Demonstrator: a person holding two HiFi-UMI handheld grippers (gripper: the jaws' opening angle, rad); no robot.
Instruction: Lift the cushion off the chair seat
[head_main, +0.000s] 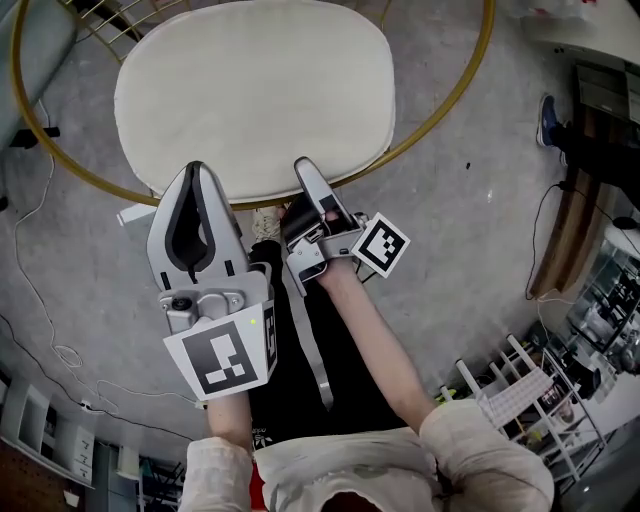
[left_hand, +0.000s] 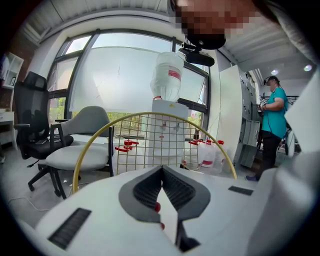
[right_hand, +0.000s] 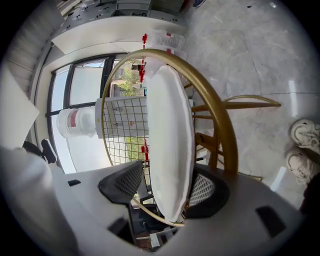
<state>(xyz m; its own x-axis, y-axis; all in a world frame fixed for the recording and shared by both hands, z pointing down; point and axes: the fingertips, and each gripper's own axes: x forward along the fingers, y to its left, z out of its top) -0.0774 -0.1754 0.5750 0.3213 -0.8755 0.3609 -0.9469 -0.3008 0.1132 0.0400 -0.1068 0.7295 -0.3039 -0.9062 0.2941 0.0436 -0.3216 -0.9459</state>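
Observation:
A white oval cushion (head_main: 255, 95) lies on the seat of a round chair with a gold frame (head_main: 440, 120). My right gripper (head_main: 305, 168) is turned on its side at the cushion's near edge. In the right gripper view it (right_hand: 165, 185) stands open with the cushion's edge (right_hand: 170, 145) between the jaws; the right pad (right_hand: 205, 189) is against the cushion and the left pad (right_hand: 125, 182) is clear of it. My left gripper (head_main: 197, 172) is at the near-left edge, shut and empty (left_hand: 161, 169). Its view shows the chair's gold wire back (left_hand: 150, 140), not the cushion.
A grey office chair (left_hand: 75, 150), a black office chair (left_hand: 35, 125) and a water dispenser (left_hand: 167, 125) stand beyond the gold chair. A person in teal (left_hand: 272, 130) stands at the right. Cables (head_main: 40, 300) run over the floor at left; a white rack (head_main: 530, 400) is at lower right.

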